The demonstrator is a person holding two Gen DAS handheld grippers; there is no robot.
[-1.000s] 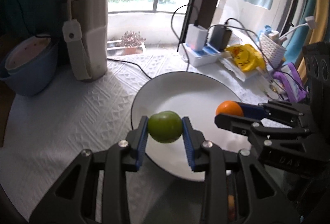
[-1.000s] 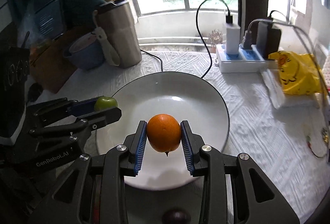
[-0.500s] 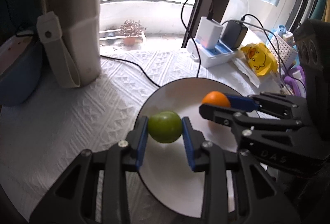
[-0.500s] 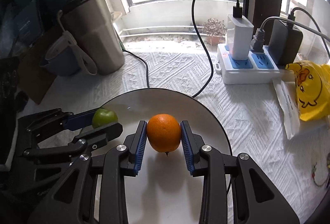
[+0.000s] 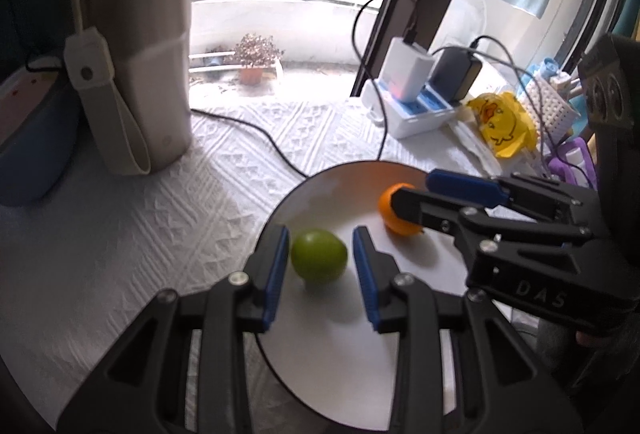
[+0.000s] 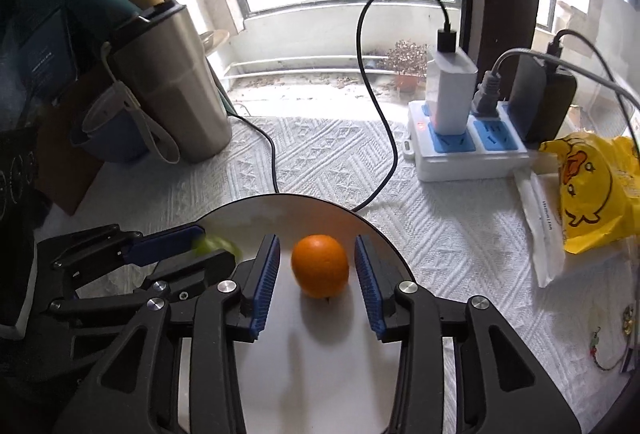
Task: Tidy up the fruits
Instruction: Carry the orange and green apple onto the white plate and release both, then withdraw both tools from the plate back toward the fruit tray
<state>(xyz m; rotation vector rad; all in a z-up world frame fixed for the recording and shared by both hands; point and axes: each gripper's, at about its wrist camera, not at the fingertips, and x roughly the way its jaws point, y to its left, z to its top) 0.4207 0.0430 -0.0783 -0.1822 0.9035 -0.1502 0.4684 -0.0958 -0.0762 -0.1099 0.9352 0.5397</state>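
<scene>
Partly hidden: the orange point(image 5: 400, 210) in the left view, its near side covered by the right gripper point(image 5: 416, 194)'s dark finger.
Blurred: the green fruit point(image 6: 218, 248) in the right view, a smear between the left gripper point(image 6: 208, 246)'s fingers, half behind the near one.
Cut off: the plate point(image 5: 320, 186), whose near rim runs under both grippers' frames and out of the bottom edge.
Contact with plate: both fruits appear to rest on it, with shadows below; actual touching cannot be told.

Change, green fruit point(image 5: 319, 256): a second ago it was clamped between the blue pads; now a sliver of gap shows on each side.
Change, orange point(image 6: 320, 266): clamped a second ago; now clear space on both sides.
Change, view: both grippers have come forward over the plate; the tumbler point(image 5: 136, 54) and power strip point(image 6: 468, 150) loom larger.

Left gripper point(image 5: 320, 258): jaws opening, narrowly parted; green fruit sits between the pads point(image 5: 276, 274), pressed by neither.
Right gripper point(image 6: 318, 266): jaws opening, parted a little wider; orange between the pads point(image 6: 266, 282), touching neither.

Place, green fruit: between the left fingertips, beyond them the plate's far left rim.
Place, orange: between the right fingertips, just right of the left gripper's right finger.
Beyond the fingertips: white cloth point(image 6: 328, 154) with a black cable point(image 6: 384, 122).
</scene>
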